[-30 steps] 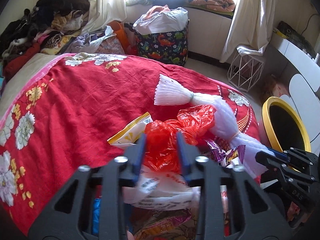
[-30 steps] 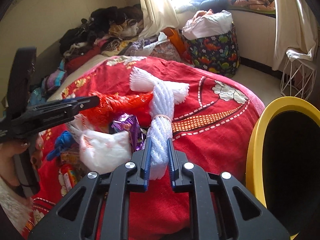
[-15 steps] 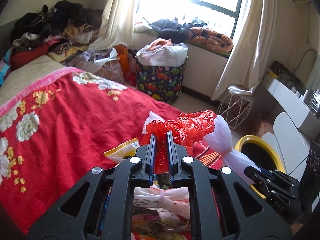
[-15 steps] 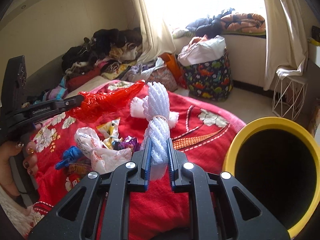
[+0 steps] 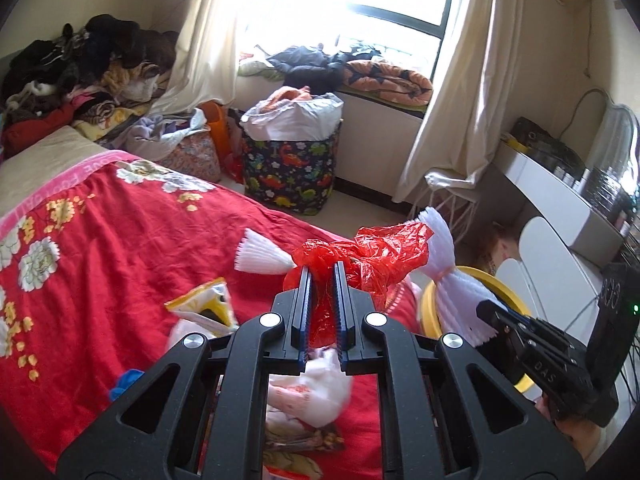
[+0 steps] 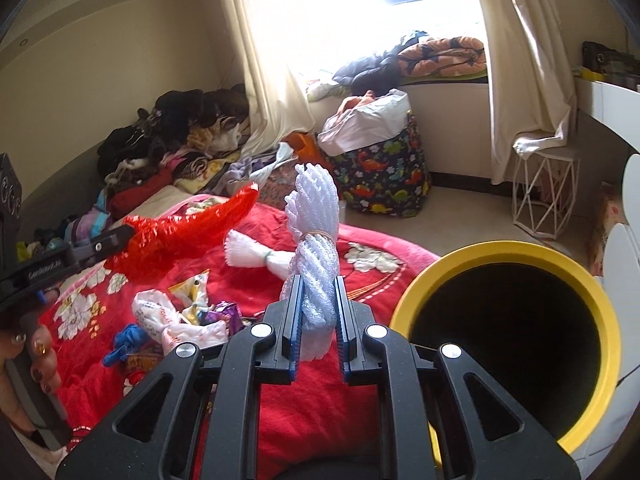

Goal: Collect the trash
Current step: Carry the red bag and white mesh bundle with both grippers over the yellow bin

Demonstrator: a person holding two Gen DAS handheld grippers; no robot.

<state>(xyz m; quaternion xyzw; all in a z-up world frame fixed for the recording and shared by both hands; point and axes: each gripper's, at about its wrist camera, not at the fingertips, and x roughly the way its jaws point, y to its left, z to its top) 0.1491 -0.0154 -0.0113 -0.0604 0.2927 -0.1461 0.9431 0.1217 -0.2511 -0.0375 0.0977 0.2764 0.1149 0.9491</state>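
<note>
L gripper (image 5: 323, 280) clamped tight on red plastic bag (image 5: 372, 252), held up over the bed (image 5: 100, 240). R gripper (image 6: 318, 296) pinching white foam net bundle (image 6: 316, 216) w/ jaws nearly closed, just beside yellow bin (image 6: 600, 320).

Glossy crinkled red plastic bag (image 5: 372, 256), foam netting (image 6: 316, 248)

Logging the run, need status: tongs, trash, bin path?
Left tongs shut on red plastic bag, lifted. Right tongs shut on white foam netting. Yellow bin open beside bed, nothing blocking.
</note>
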